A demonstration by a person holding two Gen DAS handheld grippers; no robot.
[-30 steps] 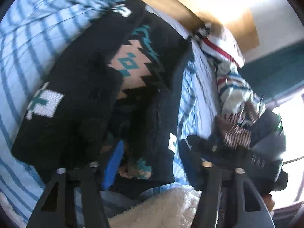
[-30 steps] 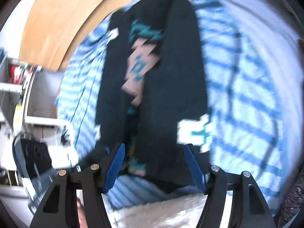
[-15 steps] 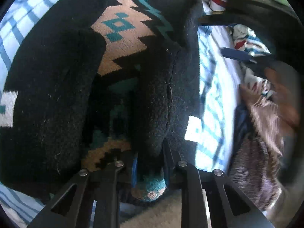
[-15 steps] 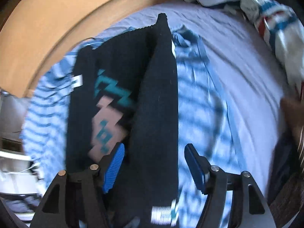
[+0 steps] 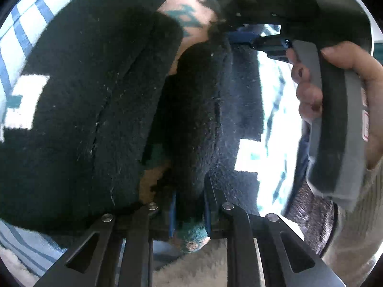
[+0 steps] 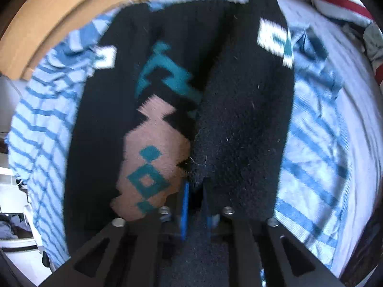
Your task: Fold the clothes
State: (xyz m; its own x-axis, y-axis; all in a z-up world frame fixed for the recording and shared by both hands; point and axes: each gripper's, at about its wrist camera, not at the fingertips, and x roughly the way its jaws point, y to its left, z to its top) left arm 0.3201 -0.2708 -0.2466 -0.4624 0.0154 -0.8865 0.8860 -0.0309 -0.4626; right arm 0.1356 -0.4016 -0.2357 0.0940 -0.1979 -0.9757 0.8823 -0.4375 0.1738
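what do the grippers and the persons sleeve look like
Each gripper, left gripper and right gripper, has two black angular fingers with triangular cut-outs, silver round screw heads and blue pads. In the left wrist view the right gripper's curved handle is grey and black under a black housing. The sleeve is a beige ribbed knit.

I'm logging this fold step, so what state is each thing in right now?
black patterned sweater: lying on the striped shirt, sides folded inward, pinched at two spots.
left gripper: shut on a sweater fold.
right gripper: jaws closing, sweater edge between them.
blue striped shirt: spread flat under the sweater.
clothes pile: crumpled, unfolded.
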